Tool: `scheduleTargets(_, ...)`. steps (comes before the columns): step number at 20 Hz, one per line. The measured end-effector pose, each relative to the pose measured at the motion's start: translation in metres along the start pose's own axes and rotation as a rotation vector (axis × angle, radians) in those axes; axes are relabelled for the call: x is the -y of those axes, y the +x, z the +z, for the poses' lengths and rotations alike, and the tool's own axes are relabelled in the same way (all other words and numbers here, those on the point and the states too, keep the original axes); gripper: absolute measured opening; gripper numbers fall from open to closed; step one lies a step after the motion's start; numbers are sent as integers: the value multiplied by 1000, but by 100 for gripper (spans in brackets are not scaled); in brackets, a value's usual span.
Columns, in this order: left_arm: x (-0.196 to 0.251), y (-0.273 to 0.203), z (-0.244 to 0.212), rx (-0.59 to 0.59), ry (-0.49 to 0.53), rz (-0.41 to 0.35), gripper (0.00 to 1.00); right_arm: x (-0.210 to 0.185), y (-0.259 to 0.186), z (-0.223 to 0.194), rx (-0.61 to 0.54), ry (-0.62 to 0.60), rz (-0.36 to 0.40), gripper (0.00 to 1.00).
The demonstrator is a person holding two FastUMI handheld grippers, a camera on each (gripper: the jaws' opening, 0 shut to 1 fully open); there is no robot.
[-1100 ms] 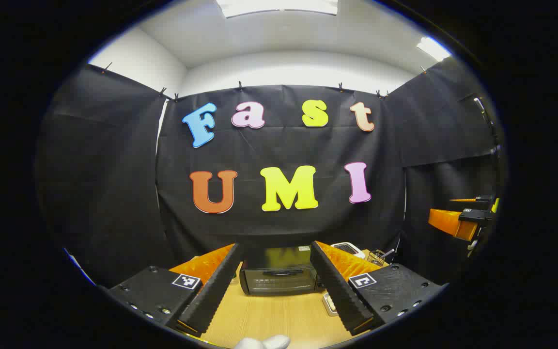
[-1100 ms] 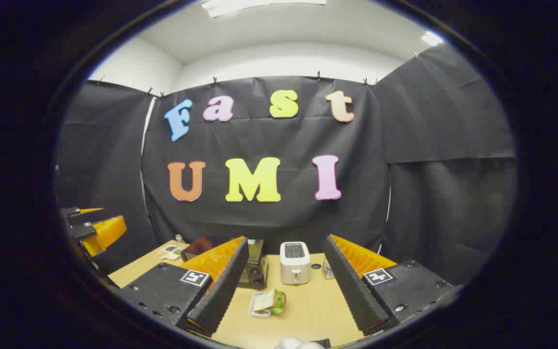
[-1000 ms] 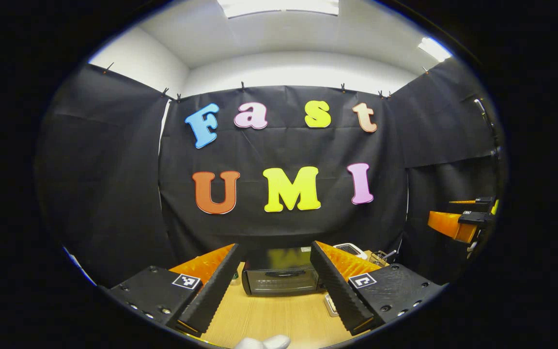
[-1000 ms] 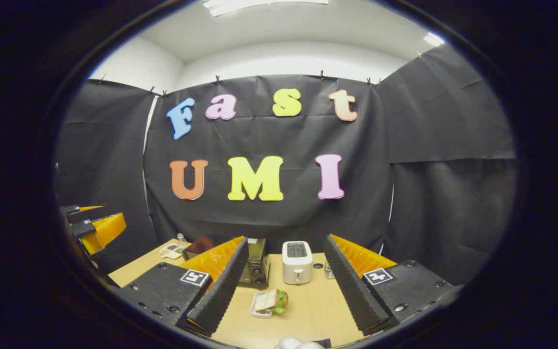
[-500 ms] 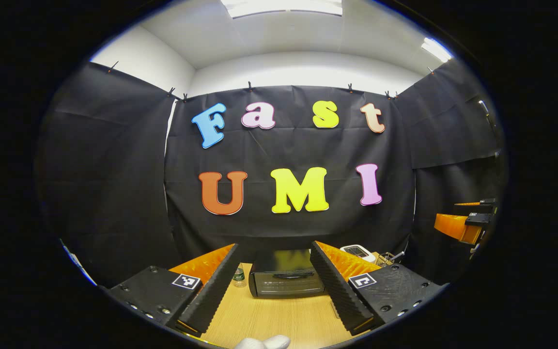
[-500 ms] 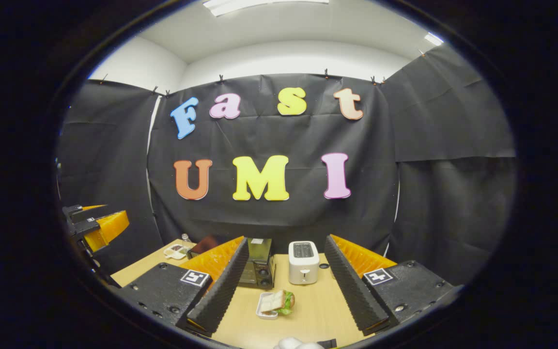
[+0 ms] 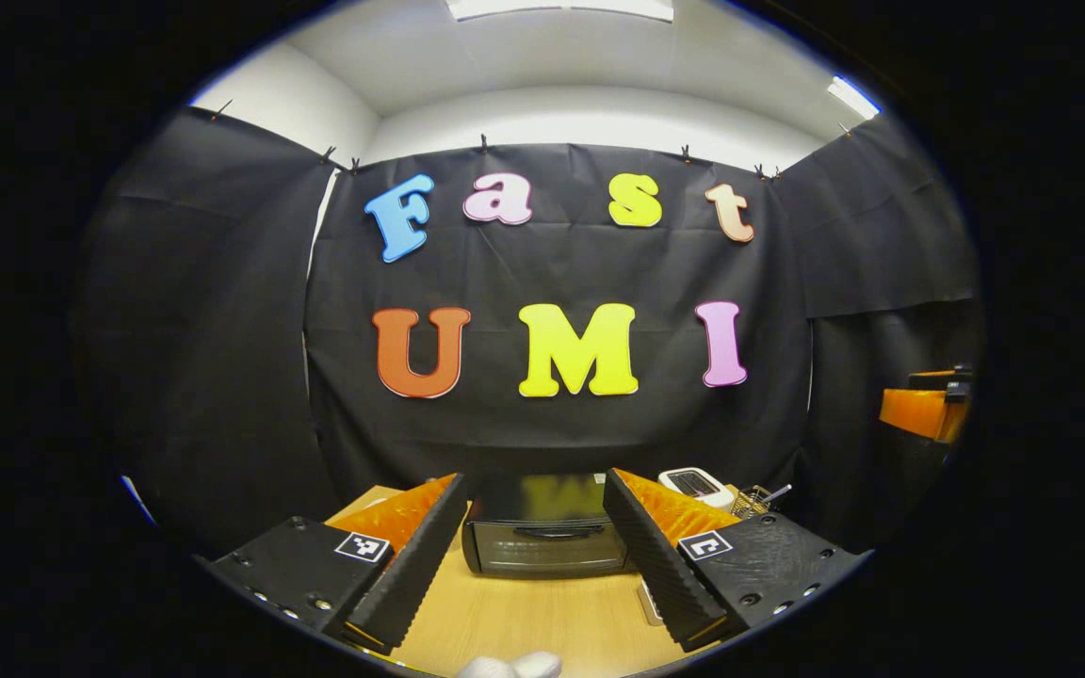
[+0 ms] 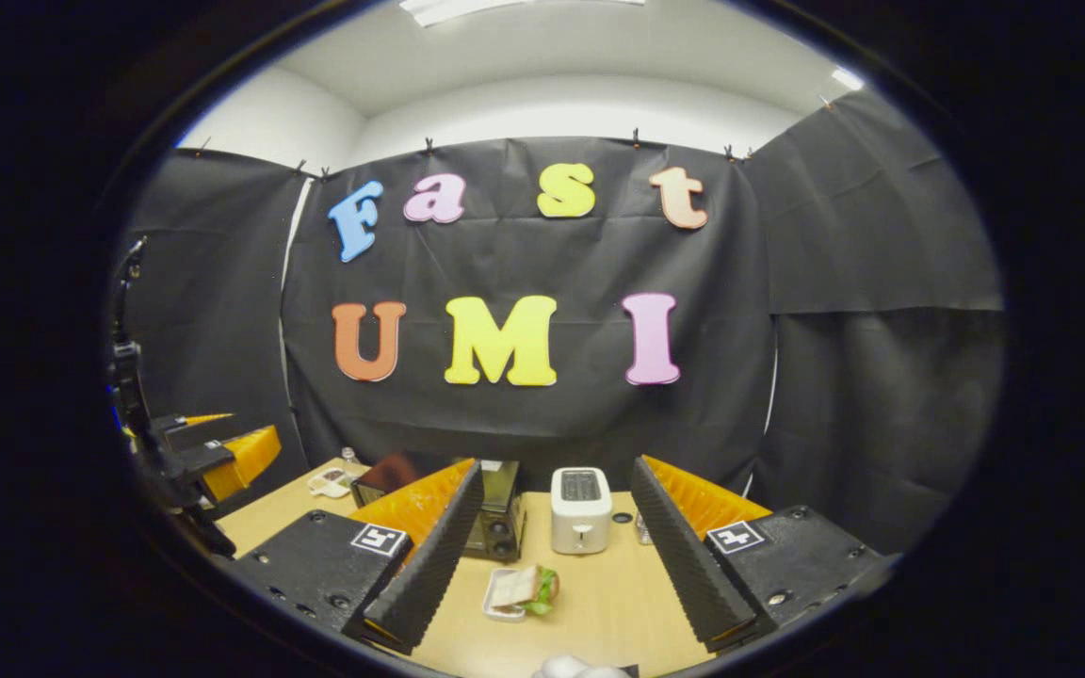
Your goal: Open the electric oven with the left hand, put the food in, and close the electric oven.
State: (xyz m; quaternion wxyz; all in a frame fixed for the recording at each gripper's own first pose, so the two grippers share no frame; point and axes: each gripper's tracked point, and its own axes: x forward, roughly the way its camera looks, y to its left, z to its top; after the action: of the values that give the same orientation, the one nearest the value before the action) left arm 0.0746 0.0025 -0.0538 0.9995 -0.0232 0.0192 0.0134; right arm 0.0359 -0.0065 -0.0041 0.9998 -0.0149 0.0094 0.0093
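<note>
A black electric oven (image 7: 542, 539) stands on the wooden table (image 7: 524, 621) with its door shut, straight ahead of my left gripper (image 7: 533, 612), which is open and well short of it. In the right gripper view the oven (image 8: 495, 523) is partly hidden behind a finger. A sandwich on a small white tray (image 8: 519, 591) lies on the table in front of the oven. My right gripper (image 8: 552, 621) is open and empty, above and short of the sandwich. The left gripper (image 8: 222, 457) also shows at the left edge of the right gripper view.
A white toaster (image 8: 580, 508) stands right of the oven, with a small glass (image 8: 641, 532) beside it. A small bottle (image 8: 348, 459) and a tray with food (image 8: 329, 482) sit at the table's far left. A wire basket (image 7: 754, 499) stands far right in the left gripper view.
The left gripper has moved forward and slightly lower toward the oven, which now looks a bit larger. The right gripper has shifted only slightly. Both stay open.
</note>
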Motion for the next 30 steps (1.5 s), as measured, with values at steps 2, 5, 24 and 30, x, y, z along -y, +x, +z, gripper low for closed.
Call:
scheduleTargets(2, 6, 24, -19, -28, -10, -3, 95, 9, 3, 1, 0, -7, -13, 91)
scheduleTargets(5, 16, 64, -49, -76, -13, -1, 100, 25, 6, 3, -1, -9, -41, 100)
scheduleTargets(24, 25, 216, -217, -348, 47, 33, 99, 61, -7, -44, -110, -9, -145, 91)
scheduleTargets(30, 24, 205, -220, -375, 40, 30, 99, 49, -5, -47, -117, -10, -107, 100)
